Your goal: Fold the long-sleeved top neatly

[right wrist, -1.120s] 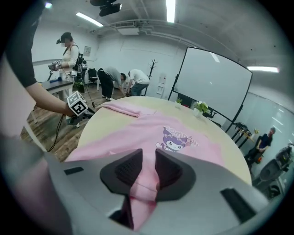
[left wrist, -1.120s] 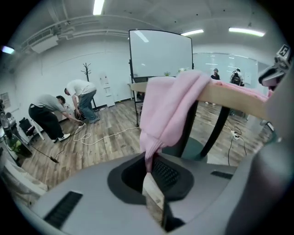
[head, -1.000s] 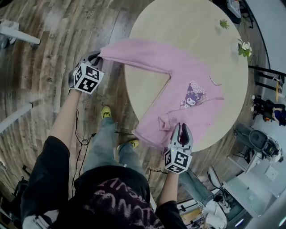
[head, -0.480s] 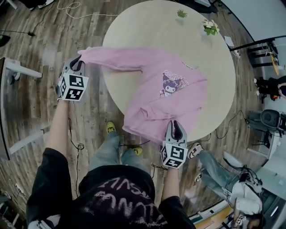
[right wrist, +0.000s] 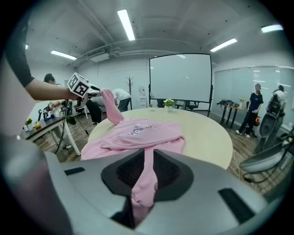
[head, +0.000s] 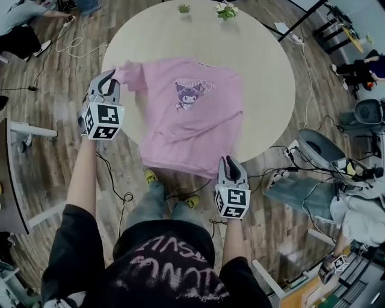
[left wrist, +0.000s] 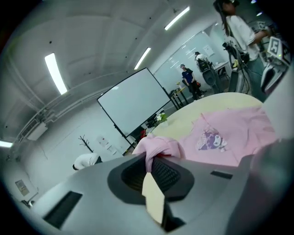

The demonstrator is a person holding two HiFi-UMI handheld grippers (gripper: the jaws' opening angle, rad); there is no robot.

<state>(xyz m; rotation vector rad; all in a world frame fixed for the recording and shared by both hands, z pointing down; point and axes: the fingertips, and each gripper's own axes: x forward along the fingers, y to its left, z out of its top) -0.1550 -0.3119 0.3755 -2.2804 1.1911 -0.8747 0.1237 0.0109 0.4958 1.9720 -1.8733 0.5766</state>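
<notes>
Left gripper (head: pixel 108 81) clamped shut on a sleeve end of the pink top (head: pixel 192 120), whose body lies spread on the round table (head: pixel 264 72). Right gripper (head: pixel 231 165), jaws having just closed further, pinches the near hem. Head view: gripper bodies hide both pinch points.

head view: steep overhead | gripper views: low, close | shared: top (head: pixel 192 120), table (head: pixel 264 78)

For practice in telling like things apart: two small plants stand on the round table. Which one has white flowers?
The right-hand plant, in the head view: it carries white blooms, while the left-hand plant shows only green leaves.
</notes>
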